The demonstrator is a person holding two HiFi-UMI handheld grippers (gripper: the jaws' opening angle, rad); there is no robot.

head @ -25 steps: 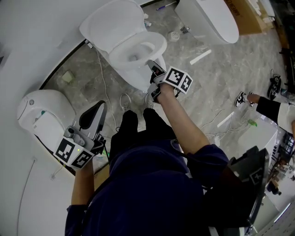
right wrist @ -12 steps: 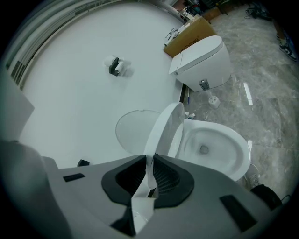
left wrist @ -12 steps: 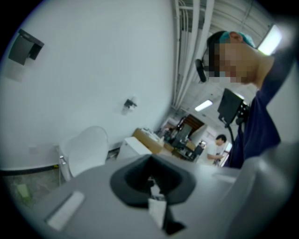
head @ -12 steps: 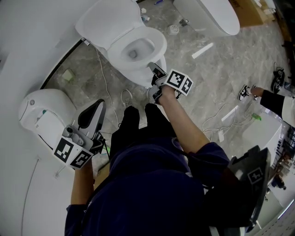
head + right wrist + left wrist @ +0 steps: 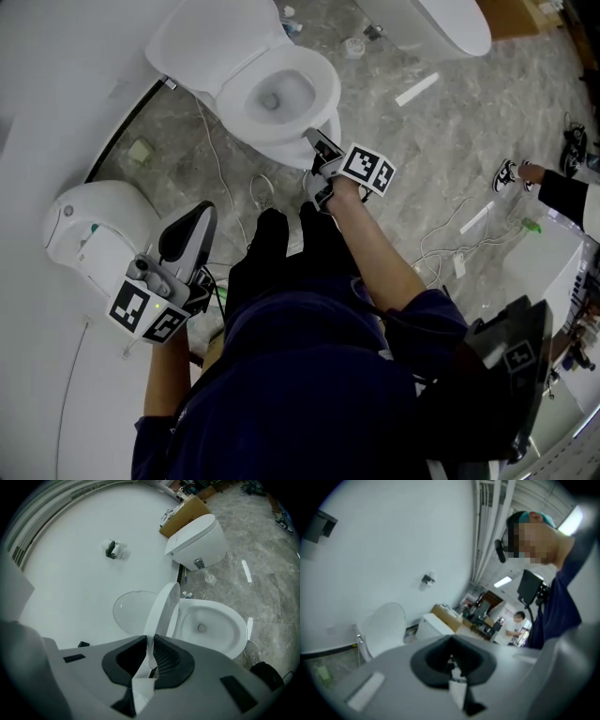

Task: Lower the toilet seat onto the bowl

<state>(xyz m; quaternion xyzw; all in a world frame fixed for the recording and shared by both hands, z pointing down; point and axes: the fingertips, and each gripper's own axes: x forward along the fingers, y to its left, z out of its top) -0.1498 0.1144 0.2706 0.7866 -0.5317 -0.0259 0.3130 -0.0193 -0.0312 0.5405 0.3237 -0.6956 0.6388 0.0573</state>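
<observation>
The white toilet stands at the top of the head view with its lid (image 5: 214, 37) raised against the wall. My right gripper (image 5: 317, 145) is at the front of the bowl (image 5: 277, 96), shut on the toilet seat. In the right gripper view the seat (image 5: 164, 604) runs edge-on out of the right gripper (image 5: 151, 641), tilted between the lid (image 5: 131, 613) and the open bowl (image 5: 213, 627). My left gripper (image 5: 187, 234) hangs low at the left, away from the toilet. Its jaws are together on nothing, as the left gripper (image 5: 454, 667) also shows in its own view.
A second toilet (image 5: 89, 230) stands by my left gripper, and a third (image 5: 441, 23) at the top right. Cables (image 5: 441, 248), a white strip (image 5: 417, 89) and a tape roll (image 5: 353, 47) lie on the marble floor. Another person's shoe (image 5: 508, 173) is at the right.
The head view has drifted, so the toilet sits a little higher and shows more from above. My right gripper stays on the seat's front edge. The left gripper has not moved.
</observation>
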